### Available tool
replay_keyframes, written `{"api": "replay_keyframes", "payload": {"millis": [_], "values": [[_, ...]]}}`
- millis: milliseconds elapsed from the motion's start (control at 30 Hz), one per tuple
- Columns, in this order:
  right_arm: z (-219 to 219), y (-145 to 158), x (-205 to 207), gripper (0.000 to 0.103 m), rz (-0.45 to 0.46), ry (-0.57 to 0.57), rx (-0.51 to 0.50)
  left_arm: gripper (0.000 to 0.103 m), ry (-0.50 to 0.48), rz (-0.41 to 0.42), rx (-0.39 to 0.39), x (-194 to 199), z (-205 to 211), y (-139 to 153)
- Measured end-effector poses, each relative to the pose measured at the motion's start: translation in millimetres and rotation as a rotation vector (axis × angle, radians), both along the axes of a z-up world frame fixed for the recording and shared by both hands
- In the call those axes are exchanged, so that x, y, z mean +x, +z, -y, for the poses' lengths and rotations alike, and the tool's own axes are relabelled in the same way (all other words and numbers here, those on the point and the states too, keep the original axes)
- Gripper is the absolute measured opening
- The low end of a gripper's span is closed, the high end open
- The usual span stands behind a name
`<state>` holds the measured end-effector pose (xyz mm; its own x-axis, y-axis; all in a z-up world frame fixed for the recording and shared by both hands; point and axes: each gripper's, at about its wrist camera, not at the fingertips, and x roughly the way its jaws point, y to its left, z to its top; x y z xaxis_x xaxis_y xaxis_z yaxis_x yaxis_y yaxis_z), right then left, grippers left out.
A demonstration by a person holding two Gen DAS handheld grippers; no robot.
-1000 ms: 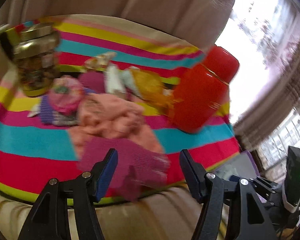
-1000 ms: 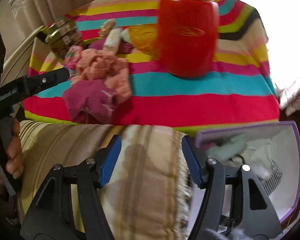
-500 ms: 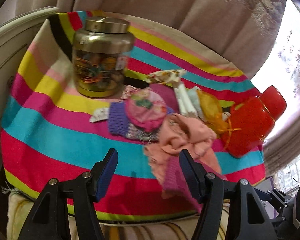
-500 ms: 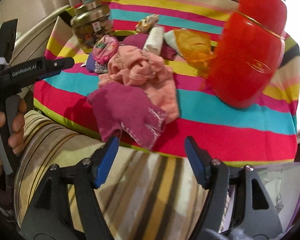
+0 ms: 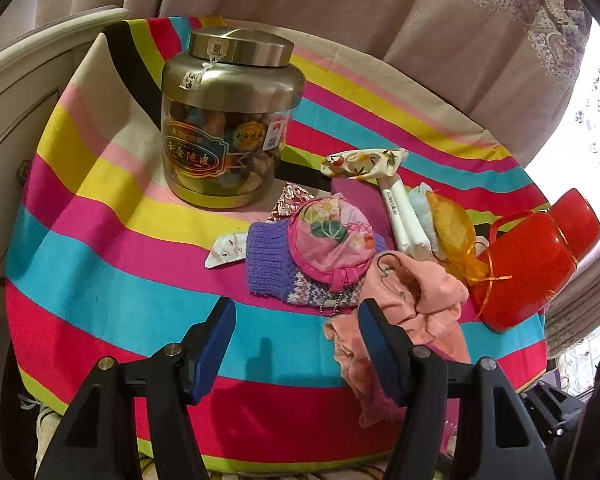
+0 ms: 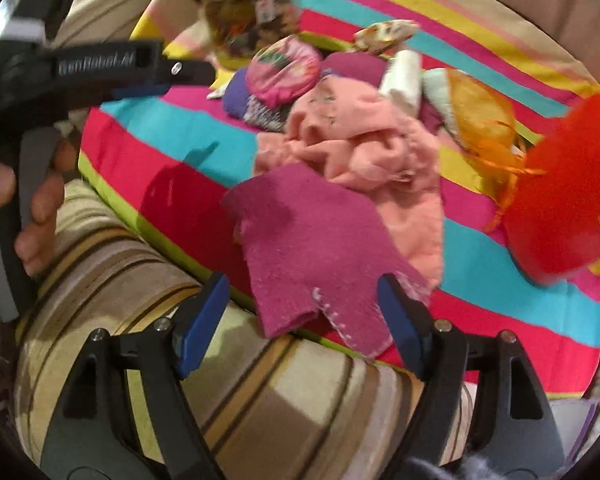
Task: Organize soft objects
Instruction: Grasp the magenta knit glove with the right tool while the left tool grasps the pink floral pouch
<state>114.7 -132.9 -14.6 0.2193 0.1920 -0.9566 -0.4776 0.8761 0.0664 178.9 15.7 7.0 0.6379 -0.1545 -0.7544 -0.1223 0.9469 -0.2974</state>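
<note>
A pile of soft things lies on the striped cloth [image 5: 100, 280]: a pink floral pouch [image 5: 332, 236] on a purple knit piece [image 5: 268, 264], a peach cloth [image 5: 416, 300], a white roll [image 5: 404, 220] and an orange organza bag [image 5: 452, 232]. A magenta glove [image 6: 308, 248] lies at the near edge over the peach cloth [image 6: 352, 140]. My left gripper [image 5: 296, 344] is open and empty, left of the peach cloth. My right gripper [image 6: 304, 316] is open, its fingers on either side of the glove's fingertips.
A metal-lidded jar [image 5: 228, 120] stands at the back left. A red container [image 5: 532, 264] stands at the right of the pile. A striped cushion [image 6: 220, 380] lies below the table edge. Curtains [image 5: 380, 20] hang behind.
My left gripper has swung left and back, away from the magenta glove. My right gripper has moved forward to the glove at the table edge.
</note>
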Motion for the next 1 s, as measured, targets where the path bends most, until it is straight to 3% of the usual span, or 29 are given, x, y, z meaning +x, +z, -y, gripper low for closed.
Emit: {"api": "replay_keyframes", "payload": {"millis": [100, 167, 233, 300, 400, 500, 633, 1000], "values": [[-14, -9, 3, 0.079, 0.005, 0.049, -0.045, 0.065, 0.001, -0.004, -0.001, 4, -2, -2], [-18, -15, 5, 0.072, 0.008, 0.063, -0.070, 0.065, 0.003, -0.006, -0.001, 6, -4, -2], [-18, -23, 10, 0.055, -0.005, 0.059, -0.078, 0.065, 0.008, -0.009, 0.000, 8, -6, -4], [-15, -27, 15, 0.047, -0.016, 0.036, -0.076, 0.065, 0.012, -0.013, -0.004, 10, -8, -6], [-8, -34, 23, 0.044, -0.045, 0.002, -0.049, 0.065, 0.013, -0.018, -0.006, 14, -9, -9], [2, -30, 28, 0.027, -0.041, -0.033, 0.001, 0.065, 0.008, -0.020, -0.007, 16, -8, -10], [23, -30, 36, 0.012, -0.075, -0.110, 0.096, 0.065, 0.004, -0.016, -0.003, 19, -7, -10], [65, -10, 38, 0.008, -0.010, -0.258, 0.252, 0.065, -0.053, 0.010, 0.062, 38, 8, -13]]}}
